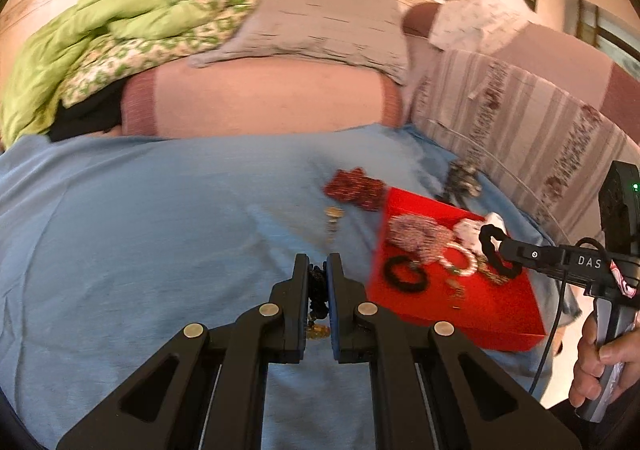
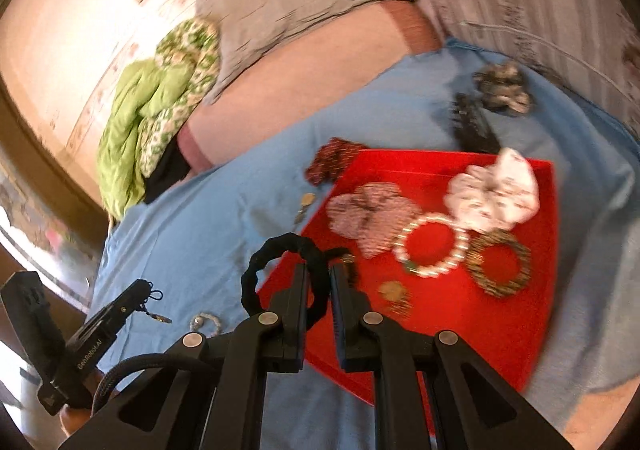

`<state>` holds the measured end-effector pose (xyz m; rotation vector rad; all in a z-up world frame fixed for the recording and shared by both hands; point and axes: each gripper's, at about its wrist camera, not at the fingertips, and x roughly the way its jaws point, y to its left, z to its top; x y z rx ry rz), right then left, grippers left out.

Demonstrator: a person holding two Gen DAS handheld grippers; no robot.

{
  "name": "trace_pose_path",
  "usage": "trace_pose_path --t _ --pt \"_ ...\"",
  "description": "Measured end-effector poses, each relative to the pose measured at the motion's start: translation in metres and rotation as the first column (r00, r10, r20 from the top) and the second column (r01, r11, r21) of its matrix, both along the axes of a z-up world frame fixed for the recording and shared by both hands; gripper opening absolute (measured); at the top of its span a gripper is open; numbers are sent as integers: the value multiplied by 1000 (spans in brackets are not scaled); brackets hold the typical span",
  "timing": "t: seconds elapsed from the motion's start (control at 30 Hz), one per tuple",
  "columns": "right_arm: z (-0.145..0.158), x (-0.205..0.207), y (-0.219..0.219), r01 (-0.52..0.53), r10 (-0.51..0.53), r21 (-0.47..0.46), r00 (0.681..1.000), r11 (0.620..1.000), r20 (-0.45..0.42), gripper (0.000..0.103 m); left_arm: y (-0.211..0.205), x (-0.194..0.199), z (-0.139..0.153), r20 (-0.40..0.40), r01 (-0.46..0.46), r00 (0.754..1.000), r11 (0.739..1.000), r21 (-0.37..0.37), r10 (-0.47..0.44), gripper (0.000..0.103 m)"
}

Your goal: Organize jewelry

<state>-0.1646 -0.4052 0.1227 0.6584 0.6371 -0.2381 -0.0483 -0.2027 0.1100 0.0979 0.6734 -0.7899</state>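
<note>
Over the blue sheet (image 1: 140, 210), the left gripper (image 1: 318, 270), marked "GenRobot.AI", pinches a dark beaded earring (image 1: 318, 298) with a gold pendant. Beside it, the right gripper (image 2: 319, 270), lettered "DAS", is clamped on a black scrunchie (image 2: 280, 250) at the red tray's (image 2: 460, 330) edge.

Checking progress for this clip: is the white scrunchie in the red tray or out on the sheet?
In. The white scrunchie lies inside the red tray, near its far corner, beside the pearl bracelet.
</note>
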Motion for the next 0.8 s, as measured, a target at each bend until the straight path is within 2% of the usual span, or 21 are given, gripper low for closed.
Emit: trace_pose_path --t 0.17,0.3,0.5,0.6,0.8 --pt "-2 -28 -25 82 -82 31 997 996 2 12 -42 -18 2 -2 77 997 997 4 -77 8" --pt "-8 -34 -42 143 -142 21 989 990 -41 12 -75 -26 3 -1 129 992 992 2 -129 8" --pt "-25 -33 -51 164 -162 0 976 986 -145 12 -116 -30 -13 -40 177 984 984 31 -175 8" --pt "-32 -35 -55 166 -166 -13 969 986 -180 12 -130 -34 -27 -76 203 977 978 53 -199 8" --pt "-46 -30 -50 140 -144 -33 957 990 -253 12 -148 -46 -53 -100 237 969 965 110 -226 8"
